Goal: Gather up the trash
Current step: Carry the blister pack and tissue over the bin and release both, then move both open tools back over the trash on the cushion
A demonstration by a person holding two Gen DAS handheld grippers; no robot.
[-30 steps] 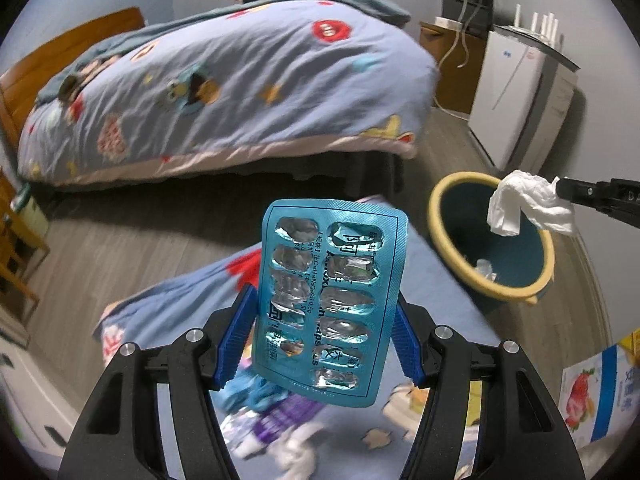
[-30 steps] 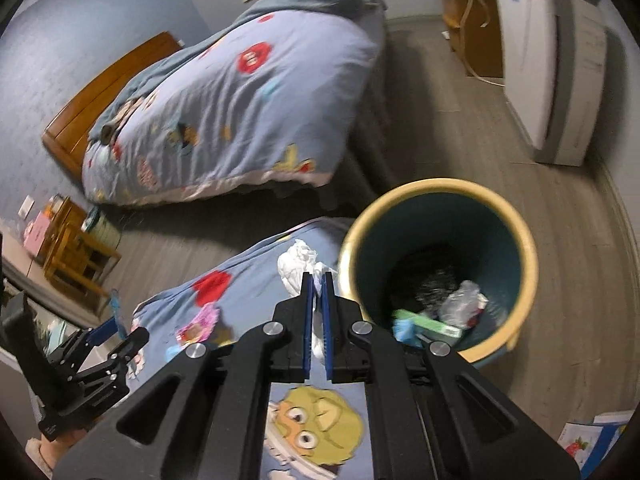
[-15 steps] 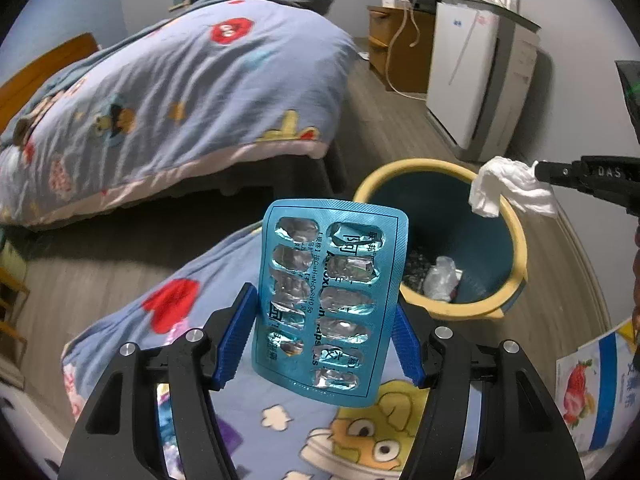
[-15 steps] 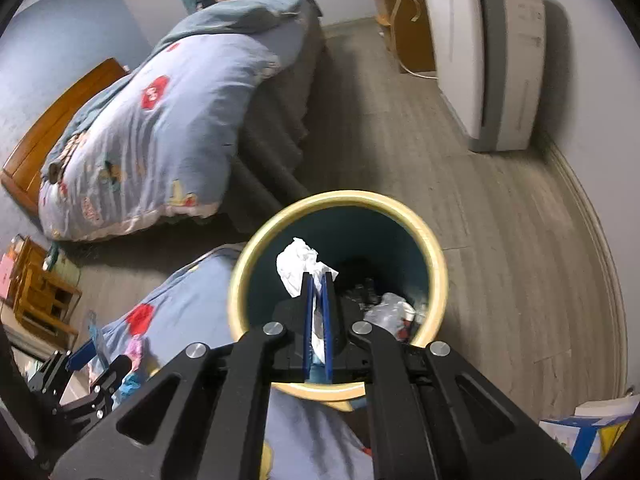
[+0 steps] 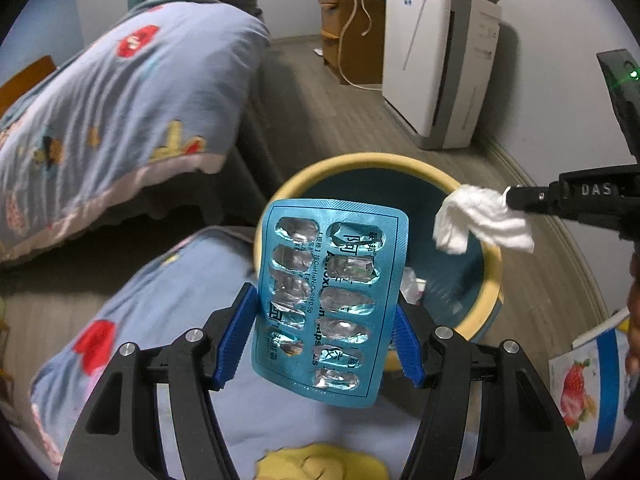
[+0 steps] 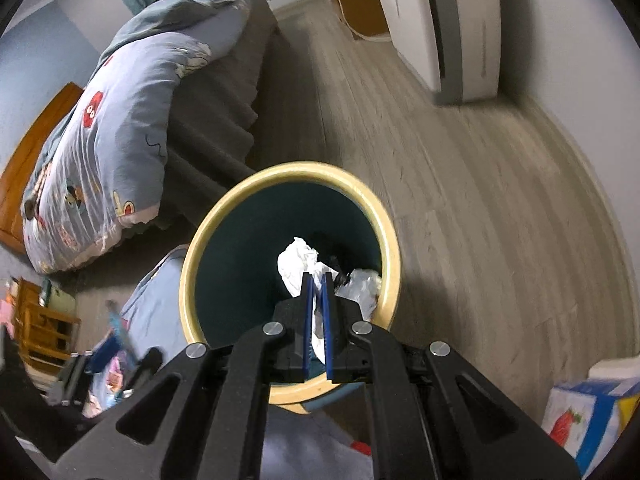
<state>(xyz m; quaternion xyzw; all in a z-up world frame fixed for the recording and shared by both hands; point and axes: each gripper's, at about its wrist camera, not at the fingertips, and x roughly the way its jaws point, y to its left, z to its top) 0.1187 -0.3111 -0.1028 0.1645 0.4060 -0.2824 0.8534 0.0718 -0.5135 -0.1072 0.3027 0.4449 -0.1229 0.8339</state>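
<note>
My left gripper (image 5: 325,322) is shut on an empty teal blister pack (image 5: 328,300), held upright in front of a round bin with a yellow rim (image 5: 492,268). My right gripper (image 6: 317,284) is shut on a crumpled white tissue (image 6: 298,266) and holds it over the bin's open mouth (image 6: 390,248); the tissue also shows in the left wrist view (image 5: 476,222), at the tip of the right gripper (image 5: 516,198). Clear plastic trash (image 6: 360,286) lies inside the bin.
The bin stands on a wooden floor (image 6: 480,200) beside a blue cartoon blanket (image 5: 168,312). A bed with a blue quilt (image 5: 100,100) is at left. A white appliance (image 5: 440,60) stands by the wall. A strawberry carton (image 5: 588,388) lies at right.
Both grippers moved toward the bin. The tissue now hangs over the bin's inside, and the blister pack is nearer the rim.
</note>
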